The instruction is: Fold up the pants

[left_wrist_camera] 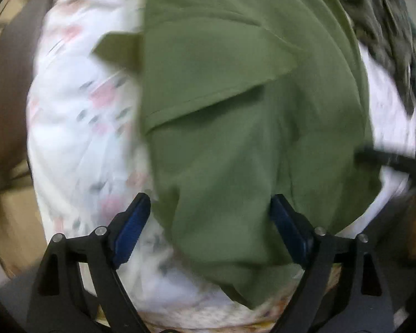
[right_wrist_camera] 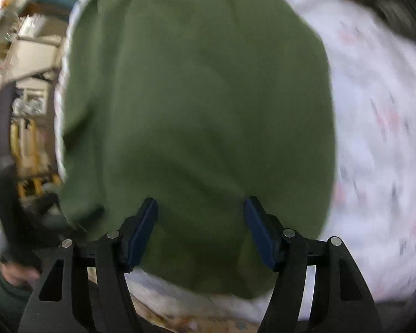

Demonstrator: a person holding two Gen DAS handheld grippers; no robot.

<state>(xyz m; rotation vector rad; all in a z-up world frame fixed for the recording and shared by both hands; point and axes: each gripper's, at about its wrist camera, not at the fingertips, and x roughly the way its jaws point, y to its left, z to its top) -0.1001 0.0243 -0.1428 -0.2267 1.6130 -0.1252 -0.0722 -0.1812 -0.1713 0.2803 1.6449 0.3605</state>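
Observation:
Olive green pants [left_wrist_camera: 235, 116] lie on a white floral sheet [left_wrist_camera: 77, 127], with a folded layer whose hemmed edge runs slantwise across the middle. My left gripper [left_wrist_camera: 210, 222] hangs above the near edge of the pants, jaws wide apart, blue pads [left_wrist_camera: 133, 227] bare, nothing gripped. In the right wrist view the same green pants [right_wrist_camera: 197, 111] fill the middle. My right gripper [right_wrist_camera: 201, 227] hovers over them, open, with cloth seen beneath the gap but not pinched. Both views are blurred by motion.
A dark grey garment [left_wrist_camera: 385, 27] lies at the far right of the sheet. The other gripper's black frame [left_wrist_camera: 393, 161] shows at the right edge. Beyond the sheet's left side, cluttered shelves [right_wrist_camera: 30, 83] and a dark curved object [right_wrist_camera: 5, 194] are visible. A sleeve [right_wrist_camera: 5, 285] shows low left.

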